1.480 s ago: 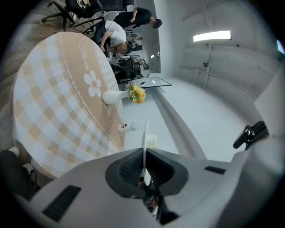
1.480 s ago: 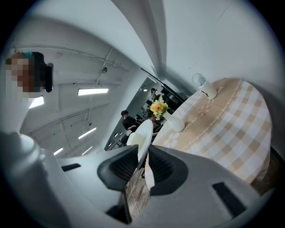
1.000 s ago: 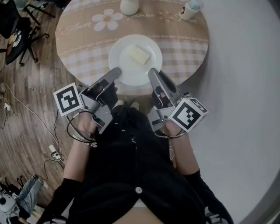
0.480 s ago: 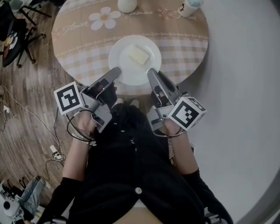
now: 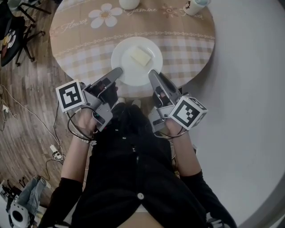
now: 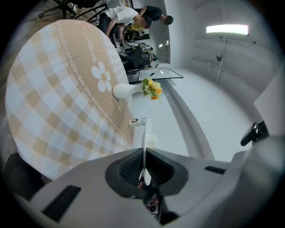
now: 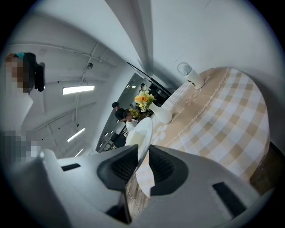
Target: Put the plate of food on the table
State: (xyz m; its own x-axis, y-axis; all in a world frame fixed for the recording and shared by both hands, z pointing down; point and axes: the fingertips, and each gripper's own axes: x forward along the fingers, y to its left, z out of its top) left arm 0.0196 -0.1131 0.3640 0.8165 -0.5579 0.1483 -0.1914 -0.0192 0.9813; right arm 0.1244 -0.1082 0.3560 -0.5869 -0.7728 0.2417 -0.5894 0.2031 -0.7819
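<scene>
Gripping plate (image 5: 125, 60) at its near rim, left tongs (image 5: 117, 71) and right tongs (image 5: 152, 73) both clenched on it

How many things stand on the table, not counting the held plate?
2. A white vase stands at the far edge of the table; a white cup stands to its right, near the rim. More may lie beyond the head view's top edge.

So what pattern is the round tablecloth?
The round tablecloth has beige-and-white checks and a tan band with a white daisy; clearest in the head view.
</scene>
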